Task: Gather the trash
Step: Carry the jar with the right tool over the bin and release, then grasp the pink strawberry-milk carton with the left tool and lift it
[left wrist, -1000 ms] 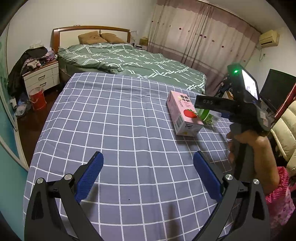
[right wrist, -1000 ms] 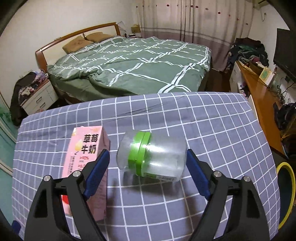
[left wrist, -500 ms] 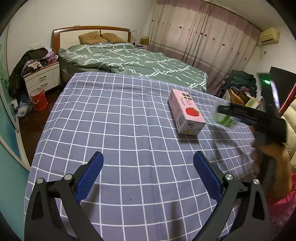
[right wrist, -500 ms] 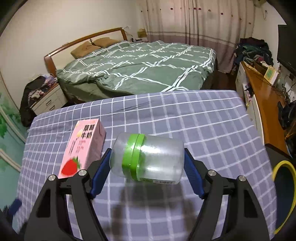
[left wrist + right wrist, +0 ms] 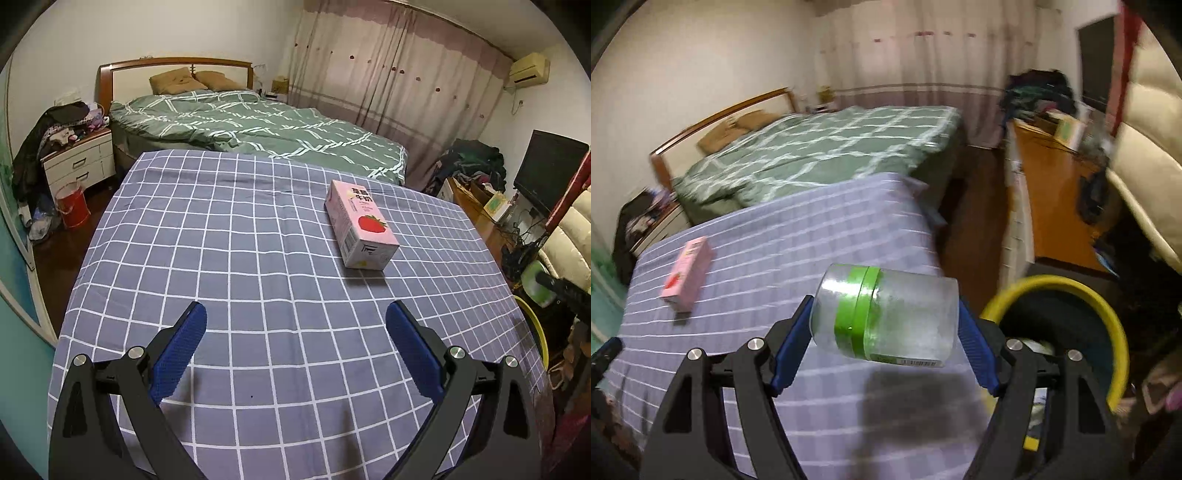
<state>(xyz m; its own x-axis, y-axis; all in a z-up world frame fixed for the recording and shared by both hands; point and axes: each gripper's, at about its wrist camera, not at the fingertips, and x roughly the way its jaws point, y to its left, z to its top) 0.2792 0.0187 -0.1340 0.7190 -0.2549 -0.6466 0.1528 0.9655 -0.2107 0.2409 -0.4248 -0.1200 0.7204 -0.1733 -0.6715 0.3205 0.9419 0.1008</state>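
My right gripper (image 5: pixel 884 338) is shut on a clear plastic jar (image 5: pixel 886 319) with a green band, held on its side above the right edge of the checked table (image 5: pixel 798 243). The same jar (image 5: pixel 535 282) shows as a green blur at the far right of the left wrist view. A yellow-rimmed bin (image 5: pixel 1108 317) stands on the floor just right of the jar, its rim (image 5: pixel 537 325) also visible past the table edge. A pink strawberry milk carton (image 5: pixel 360 223) lies flat on the table, seen smaller at the left (image 5: pixel 687 278) from the right wrist. My left gripper (image 5: pixel 295 350) hangs open over the near table, holding nothing.
A bed with a green quilt (image 5: pixel 258 125) stands behind the table. A wooden desk (image 5: pixel 1056 206) and a cream sofa (image 5: pixel 1145 147) lie to the right beyond the bin. A nightstand (image 5: pixel 79 162) and a red bucket (image 5: pixel 72 206) sit at the far left.
My right gripper closed on the jar, lifted it off the table and carried it right, past the carton towards the bin. The left gripper stayed put.
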